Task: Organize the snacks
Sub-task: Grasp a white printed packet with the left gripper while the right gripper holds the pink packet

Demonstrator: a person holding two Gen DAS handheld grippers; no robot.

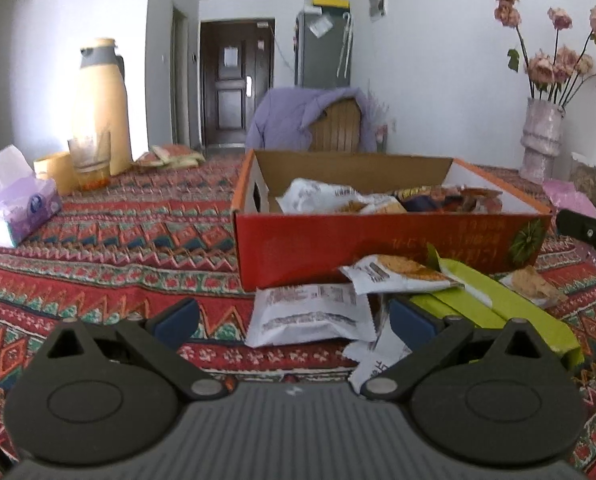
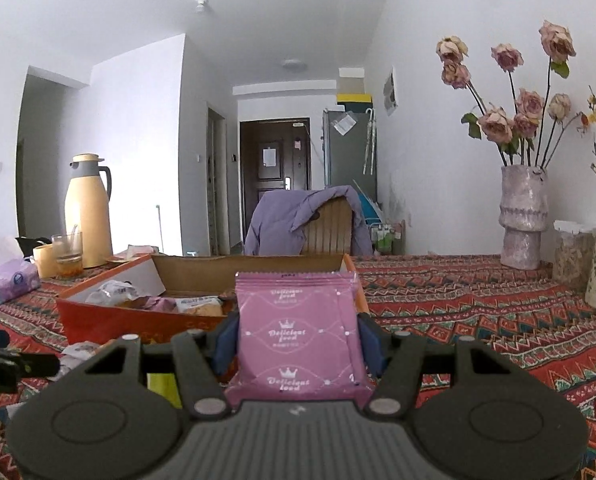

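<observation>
Pink packet (image 2: 300, 332) between right claw (image 2: 298, 340) pads

Black left gripper (image 1: 294, 320), ribbed grey body, blue pads (image 1: 177, 317), 2 silver pivot screws.

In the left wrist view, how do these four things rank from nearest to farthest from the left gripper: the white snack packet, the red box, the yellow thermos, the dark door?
From the left gripper, which is open:
1. White snack packet, on the cloth between the fingers.
2. Red box, ahead, slightly right.
3. Yellow thermos, far left on the table.
4. Dark door, beyond the table.
</observation>
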